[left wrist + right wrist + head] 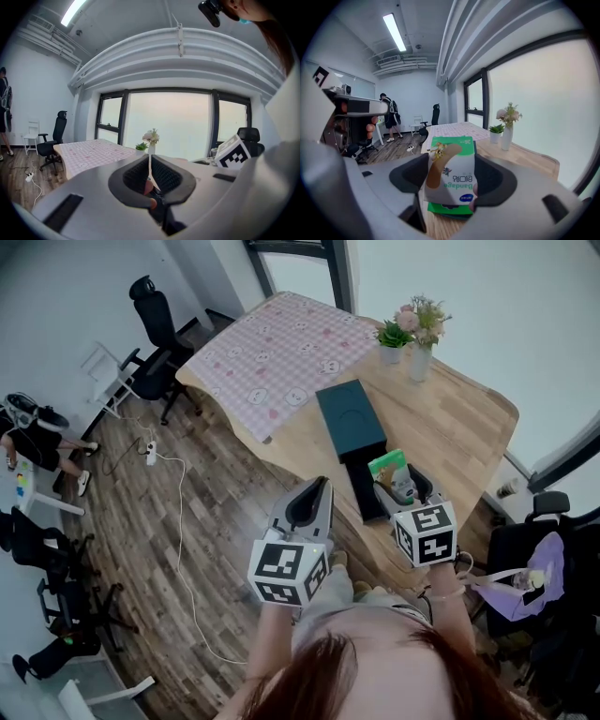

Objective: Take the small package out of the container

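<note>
Pale wooden counter (450, 427) with dark teal box container (351, 418). Your right claw (452, 177) pinches the small green-and-white bandage package (451, 164) just beside it; your left claw (150, 174) sits closed, empty. A tilted pinch could let the package slip.

Diffuse daylight is admitted through the large windows (166, 124), which are overexposed to near white in both gripper views. A ceiling tube light (396, 32) is lit. Fisheye curvature and dark vignetted corners are seen throughout. The small package (451, 176), close to the lens, is rendered slightly soft. Shadows on the wooden table (459, 427) are faint, and the hair (356, 681) is blurred.
</note>
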`<state>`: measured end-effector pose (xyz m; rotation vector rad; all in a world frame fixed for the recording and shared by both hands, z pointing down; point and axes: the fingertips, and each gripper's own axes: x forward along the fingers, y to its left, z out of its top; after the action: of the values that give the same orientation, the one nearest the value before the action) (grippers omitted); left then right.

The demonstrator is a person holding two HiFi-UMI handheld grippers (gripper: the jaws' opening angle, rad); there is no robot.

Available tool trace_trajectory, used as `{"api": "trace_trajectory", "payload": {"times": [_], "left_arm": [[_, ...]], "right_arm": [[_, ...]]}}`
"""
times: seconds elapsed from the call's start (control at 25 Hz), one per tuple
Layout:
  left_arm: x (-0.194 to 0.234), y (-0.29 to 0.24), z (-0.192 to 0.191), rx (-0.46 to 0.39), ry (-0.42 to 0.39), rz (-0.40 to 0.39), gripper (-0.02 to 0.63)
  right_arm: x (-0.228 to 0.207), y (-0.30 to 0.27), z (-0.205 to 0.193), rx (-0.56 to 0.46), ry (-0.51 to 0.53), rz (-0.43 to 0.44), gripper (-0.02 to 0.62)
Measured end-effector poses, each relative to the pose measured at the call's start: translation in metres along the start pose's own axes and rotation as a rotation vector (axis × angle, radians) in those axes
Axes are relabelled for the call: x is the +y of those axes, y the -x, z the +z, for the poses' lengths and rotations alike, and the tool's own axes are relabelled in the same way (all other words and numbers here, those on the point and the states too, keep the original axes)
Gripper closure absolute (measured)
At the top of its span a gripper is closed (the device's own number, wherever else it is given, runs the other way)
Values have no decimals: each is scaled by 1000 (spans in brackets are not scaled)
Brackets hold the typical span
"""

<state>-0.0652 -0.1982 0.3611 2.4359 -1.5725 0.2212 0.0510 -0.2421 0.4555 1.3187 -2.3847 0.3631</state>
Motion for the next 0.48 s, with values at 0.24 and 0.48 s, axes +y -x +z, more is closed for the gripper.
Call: {"api": "trace_trajectory", "payload": {"times": [0.24,0.48], "left_arm": [[-19,13,4,-20,-14,10,586],[-40,24,5,-37,-34,13,586]], "right_arm": [[4,31,19,-109,3,20,290],[5,61,30,-197,37,7,290]]}}
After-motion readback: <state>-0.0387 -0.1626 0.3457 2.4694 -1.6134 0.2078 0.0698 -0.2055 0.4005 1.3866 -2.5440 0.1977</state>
